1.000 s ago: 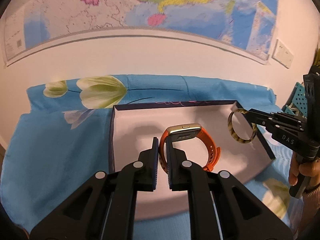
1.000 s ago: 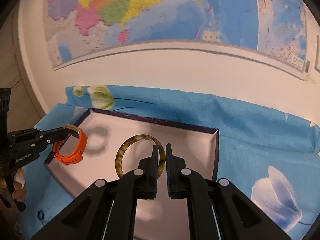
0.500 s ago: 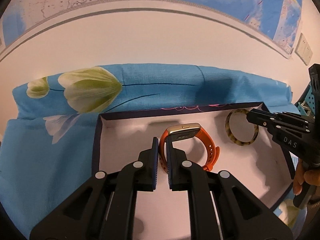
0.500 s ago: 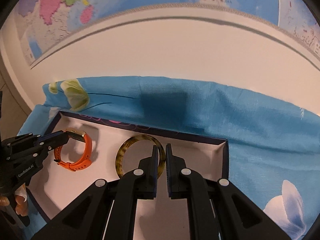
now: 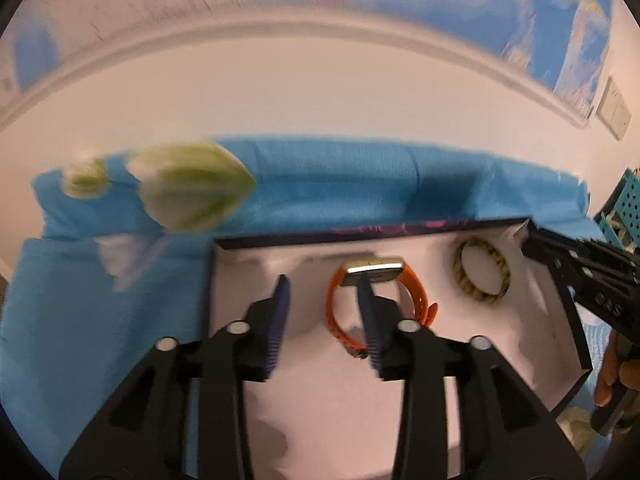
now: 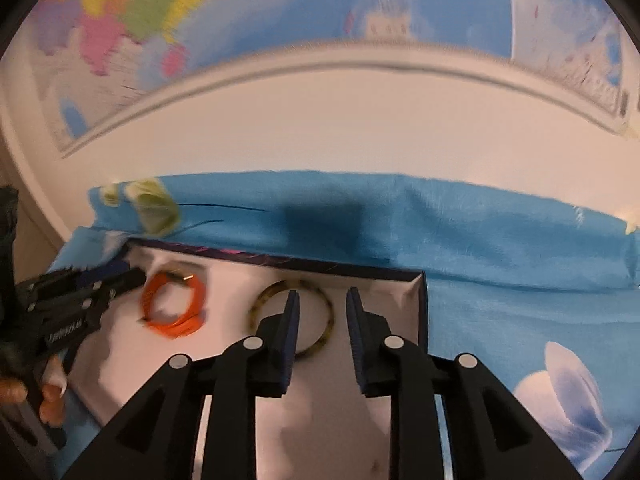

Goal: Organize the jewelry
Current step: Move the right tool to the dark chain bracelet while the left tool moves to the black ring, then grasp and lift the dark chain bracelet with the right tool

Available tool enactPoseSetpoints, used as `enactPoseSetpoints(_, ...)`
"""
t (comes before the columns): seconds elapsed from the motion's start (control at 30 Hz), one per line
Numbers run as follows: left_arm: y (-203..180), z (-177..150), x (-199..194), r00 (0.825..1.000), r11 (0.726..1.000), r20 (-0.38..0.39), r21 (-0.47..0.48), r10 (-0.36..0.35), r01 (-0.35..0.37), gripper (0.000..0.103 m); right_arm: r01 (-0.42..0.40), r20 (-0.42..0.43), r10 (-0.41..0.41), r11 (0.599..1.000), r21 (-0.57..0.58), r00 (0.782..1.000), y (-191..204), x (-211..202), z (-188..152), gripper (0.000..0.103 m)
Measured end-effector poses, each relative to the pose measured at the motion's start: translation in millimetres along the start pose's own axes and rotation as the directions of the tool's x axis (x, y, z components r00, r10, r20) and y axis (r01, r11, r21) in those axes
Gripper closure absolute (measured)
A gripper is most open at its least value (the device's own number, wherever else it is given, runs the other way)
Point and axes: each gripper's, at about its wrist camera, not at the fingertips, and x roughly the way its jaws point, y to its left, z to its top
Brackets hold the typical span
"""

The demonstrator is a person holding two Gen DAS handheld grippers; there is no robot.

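An orange watch with a gold face [image 5: 376, 280] lies in the white tray [image 5: 280, 420], just past my left gripper's right finger. My left gripper [image 5: 324, 288] is open and holds nothing. A tortoiseshell bangle [image 5: 482, 276] lies at the tray's back right corner. In the right wrist view the bangle [image 6: 326, 320] lies on the tray floor [image 6: 240, 380] behind my open right gripper [image 6: 320, 300], and the watch [image 6: 172, 308] lies to its left. The left gripper [image 6: 120, 280] shows at the left there, and the right gripper [image 5: 532, 240] at the left view's right edge.
The tray has dark navy walls [image 6: 420, 308] and sits on a blue flowered cloth [image 6: 520, 300]. A white wall with a world map [image 6: 280, 20] stands behind. A teal perforated rack [image 5: 624, 208] is at the far right. A hand [image 6: 44, 396] holds the left gripper.
Both grippers have opened. The watch and the bangle have been let go and now lie in the tray. Both views are blurred by motion.
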Motion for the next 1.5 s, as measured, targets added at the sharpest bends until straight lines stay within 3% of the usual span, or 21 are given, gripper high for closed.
enactPoseSetpoints(0.1,1.6,-12.1,-42.4,0.993,0.999,0.12,0.032,0.003,-0.007,0.046,-0.052,0.058,0.054,0.998,-0.042,0.997,3.9,-37.4,-17.0,0.066)
enactPoseSetpoints(0.17,0.3,-21.4,-64.7,0.986,0.999,0.167,0.053,0.0,-0.008,0.041,-0.084,0.078,0.09,0.994,-0.072,0.993,9.4,-59.8,-31.9,0.064)
enactPoseSetpoints(0.23,-0.5,-35.2,-88.9,0.977,0.997,0.211,0.072,-0.018,0.003,0.035,-0.106,0.093,0.116,0.989,-0.107,0.989,11.5,-80.9,-49.2,0.056)
enactPoseSetpoints(0.33,0.5,-56.4,-118.2,0.966,0.995,0.254,0.1,-0.043,0.018,0.03,-0.139,0.092,0.154,0.979,-0.148,0.984,18.6,-105.6,-79.2,0.055)
enactPoseSetpoints(0.6,-8.5,-125.0,-155.4,0.964,0.989,0.255,0.143,-0.076,0.04,0.028,-0.168,0.017,0.174,0.97,-0.177,0.985,32.9,-132.4,-156.2,0.056)
enactPoseSetpoints(0.73,-11.4,-150.1,-162.6,0.968,0.987,0.233,0.15,-0.092,0.058,0.028,-0.172,-0.035,0.169,0.953,-0.25,0.985,46.6,-139.5,-181.9,0.072)
enactPoseSetpoints(0.83,-15.0,-161.6,-167.5,0.968,0.987,0.238,0.155,-0.086,0.049,0.028,-0.178,-0.059,0.168,0.939,-0.293,0.984,56.1,-141.8,-192.8,0.078)
enactPoseSetpoints(1.07,-22.6,-178.8,-173.0,0.97,0.985,0.219,0.152,-0.109,0.077,0.027,-0.157,-0.085,0.135,0.921,-0.358,0.987,69.2,-141.2,-207.3,0.081)
enactPoseSetpoints(1.2,-25.8,-185.5,-175.3,0.97,0.984,0.213,0.16,-0.116,0.082,0.027,-0.132,-0.099,0.101,0.908,-0.398,0.99,74.2,-136.1,-212.0,0.092)
enactPoseSetpoints(1.33,-25.6,-188.2,-176.6,0.971,0.985,0.208,0.15,-0.121,0.09,0.027,-0.186,-0.103,0.16,0.921,-0.341,0.982,68.4,-140.4,-208.8,0.1)
enactPoseSetpoints(1.5,-25.9,-190.0,-178.2,0.97,0.985,0.209,0.147,-0.125,0.095,0.027,-0.236,-0.062,0.227,0.942,-0.237,0.972,53.3,-152.1,-196.2,0.101)
